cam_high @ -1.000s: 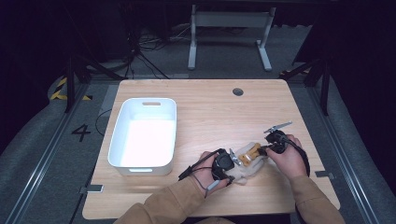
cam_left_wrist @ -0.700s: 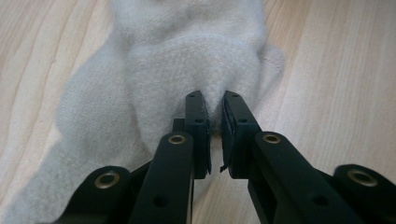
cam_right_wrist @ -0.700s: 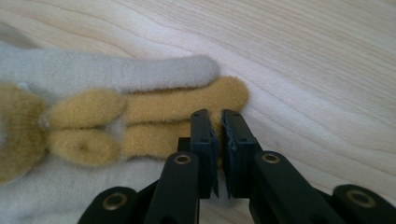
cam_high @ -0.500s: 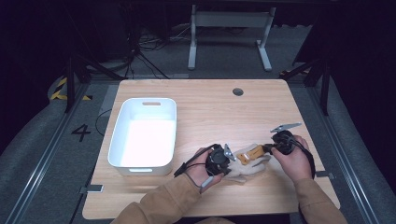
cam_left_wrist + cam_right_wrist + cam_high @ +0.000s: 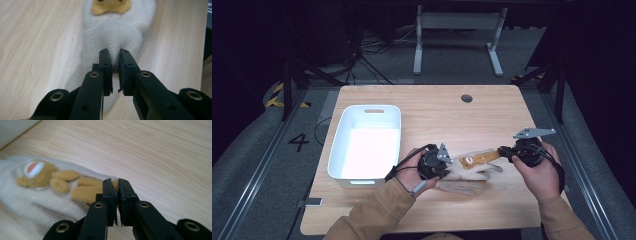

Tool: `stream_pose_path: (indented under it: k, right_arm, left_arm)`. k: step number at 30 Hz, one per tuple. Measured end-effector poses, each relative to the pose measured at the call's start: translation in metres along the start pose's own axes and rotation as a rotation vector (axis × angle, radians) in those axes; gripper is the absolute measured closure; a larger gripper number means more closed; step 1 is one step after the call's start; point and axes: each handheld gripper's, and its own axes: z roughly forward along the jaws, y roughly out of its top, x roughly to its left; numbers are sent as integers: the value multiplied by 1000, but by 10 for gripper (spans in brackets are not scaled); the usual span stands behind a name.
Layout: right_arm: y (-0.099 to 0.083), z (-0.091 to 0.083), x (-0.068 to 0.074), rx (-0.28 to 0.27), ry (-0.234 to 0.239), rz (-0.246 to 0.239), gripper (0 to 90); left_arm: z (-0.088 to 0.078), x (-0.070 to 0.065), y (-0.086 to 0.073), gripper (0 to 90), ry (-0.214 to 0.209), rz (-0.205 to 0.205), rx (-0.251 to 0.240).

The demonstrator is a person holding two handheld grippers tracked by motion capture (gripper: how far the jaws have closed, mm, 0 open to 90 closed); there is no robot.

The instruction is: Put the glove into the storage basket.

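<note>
2 grippers, 1 soft thing between them: I have a cream fleece glove (image 5: 469, 170) with a tan plush bear sewn onto it, and I am holding it at both ends. My left gripper (image 5: 114, 65) is clamped on the fluffy cream end, a fold of pile pinched between its black jaws; those jaws have just closed down onto it. My right gripper (image 5: 117, 188) is shut on the tan tip at the opposite end, with only a sliver of plush showing between the pads.

What matters for the next move is the line of the glove. In the high view its long axis runs across the table (image 5: 492, 110), from my left gripper (image 5: 438, 161) up to my right gripper (image 5: 518, 150), so the 2 grips face each other along that axis. It hangs near my edge of the table, the middle sagging toward the wood. The white bin (image 5: 343, 150) lies on my left side, just beside my left hand (image 5: 414, 175), so that hand is much the nearer one and the glove would travel leftward, end first.

The fleece is limp and nappy, with a floppy cream finger trailing below; I expect it to droop and stretch rather than keep shape. The bin is smooth, rigid plastic with rounded corners and a slot handle; the table is pale, matte wood grain.
</note>
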Motion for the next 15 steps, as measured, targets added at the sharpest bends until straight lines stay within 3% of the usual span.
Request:
stream_pose_path:
  k: [3, 7, 15]
  right_arm:
    - [-1, -3, 9, -11, 14, -9, 853]
    - [-4, -3, 19, -21, 39, -18, 853]
    - [-14, 3, 33, -37, 81, -15, 853]
  left_arm:
    - [-7, 7, -5, 822, -1, 4, 1]
    - [-13, 12, -12, 819, 6, 61, 32]
    - [-16, 23, -24, 818, 18, 48, 53]
